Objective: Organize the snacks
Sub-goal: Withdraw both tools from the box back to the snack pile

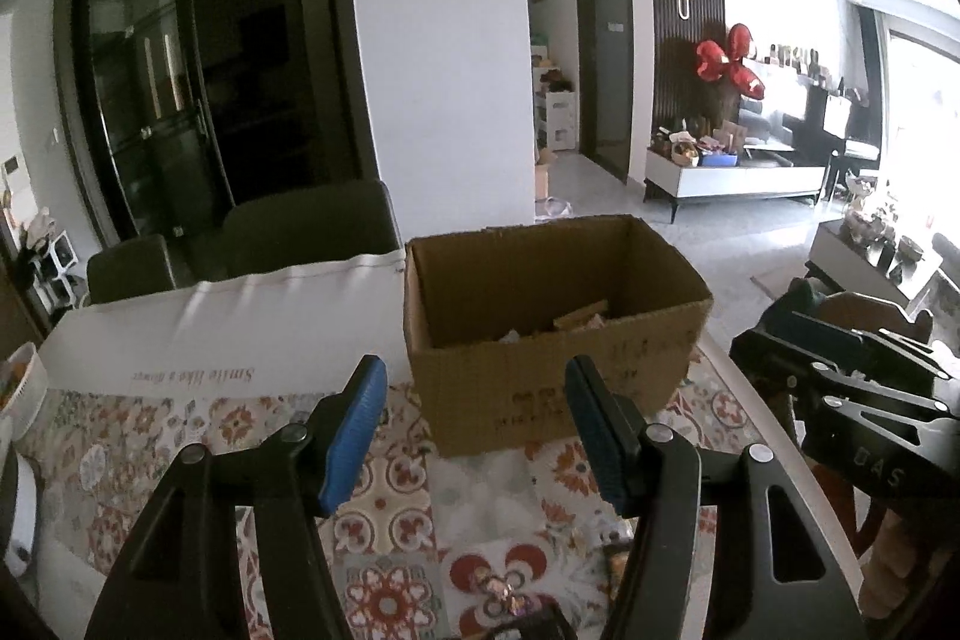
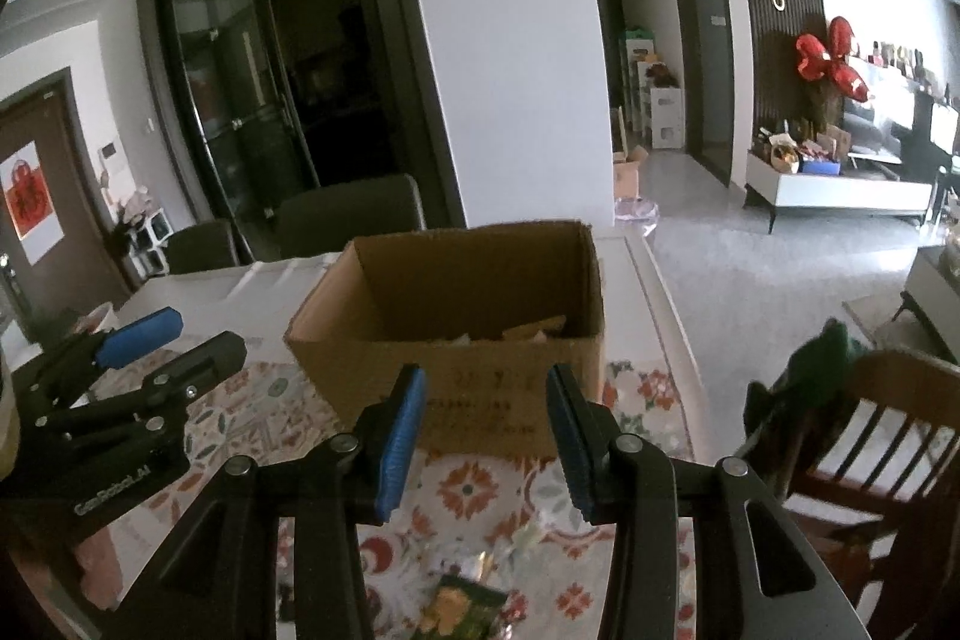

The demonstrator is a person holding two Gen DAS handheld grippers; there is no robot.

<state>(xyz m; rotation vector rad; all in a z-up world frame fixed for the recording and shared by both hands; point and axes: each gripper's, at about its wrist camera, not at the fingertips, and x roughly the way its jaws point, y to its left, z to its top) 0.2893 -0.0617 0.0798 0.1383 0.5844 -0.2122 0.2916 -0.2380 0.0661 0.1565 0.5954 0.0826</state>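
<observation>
On the flowery worktop [image 1: 372, 466], a brown box [image 1: 558, 340] near the far edge; left claw [image 1: 474, 436] and right claw [image 2: 486, 445] spread wide, holding nothing.

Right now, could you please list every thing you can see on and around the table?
cardboard box: one, brown, open, on the table ahead of both tools; a few snack packets inside
tablecloth: one, red floral pattern, covering the near table
white sheet: one, printed text, left of the box
loose snack packets: a few, green and gold, on the cloth below the right tool; number unclear
dark chairs: two, behind the table
wooden chair: one, brown, right of the table
left tool: blue pads, open, empty
right tool: blue pads, open, empty
</observation>
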